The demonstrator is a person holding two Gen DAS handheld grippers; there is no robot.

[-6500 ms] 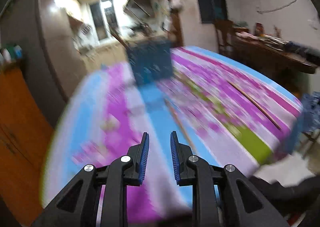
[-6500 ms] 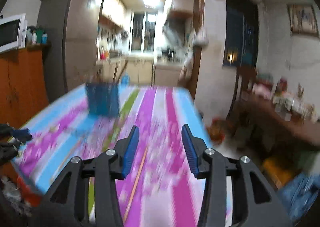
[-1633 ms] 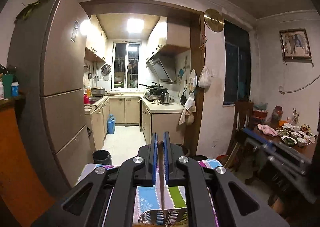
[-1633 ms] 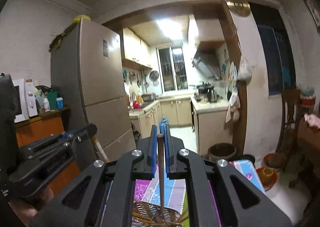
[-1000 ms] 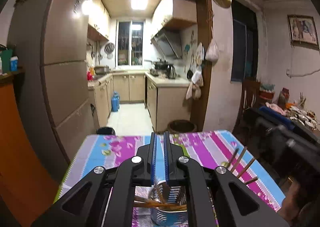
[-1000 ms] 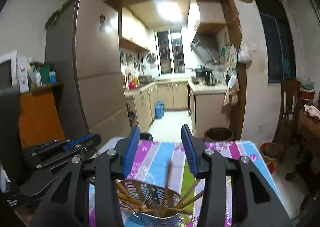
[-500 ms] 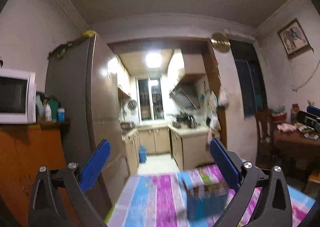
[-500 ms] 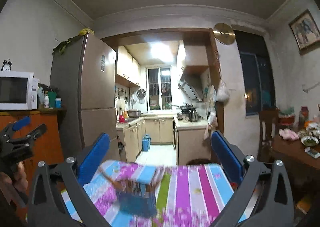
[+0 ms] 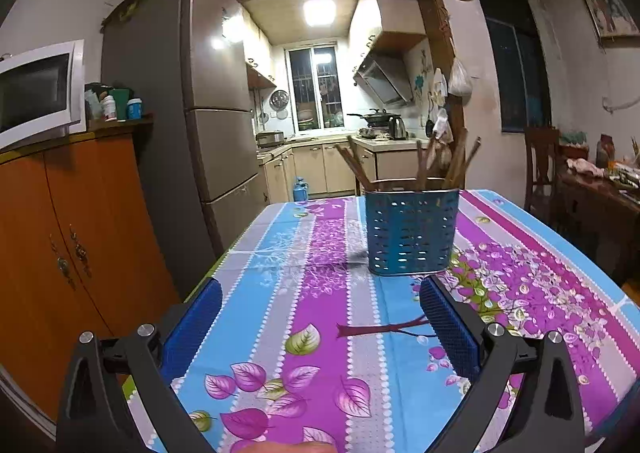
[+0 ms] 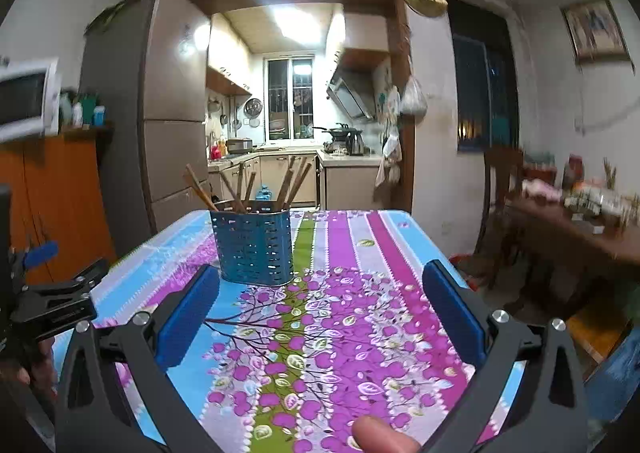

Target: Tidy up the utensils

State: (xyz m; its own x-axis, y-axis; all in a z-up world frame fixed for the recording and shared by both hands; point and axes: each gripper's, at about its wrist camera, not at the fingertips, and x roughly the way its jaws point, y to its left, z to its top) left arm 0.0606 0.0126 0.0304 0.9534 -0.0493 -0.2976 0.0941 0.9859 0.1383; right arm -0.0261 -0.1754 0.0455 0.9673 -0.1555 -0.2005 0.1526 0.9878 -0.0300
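Both grippers spread wide, nothing between the pads. Left gripper point(image 9: 320, 317) hovers low over the tablecloth point(image 9: 280, 253), blue pads far apart; right gripper point(image 10: 320, 305) same posture, jaws fully apart and empty. Wide stance plus distance from the holder reads as hands-off, not an approach to grab.

Blue perforated holder point(image 9: 412, 233) stands upright on the table, ahead of both grippers and apart from them. Chopsticks point(image 9: 424, 165) stick out of its top, leaning outward in different directions, tips up, likely because they rest loosely against the rim. In the right view the same holder point(image 10: 254, 245) sits left of centre, chopsticks point(image 10: 294, 181) fanned. The left gripper's body also shows at that view's left edge.

No loose utensils visible on the cloth in either view, so judging by that, the sorting looks finished or nearly so. Far table edges are partly out of sight, can't rule out a stray piece there.
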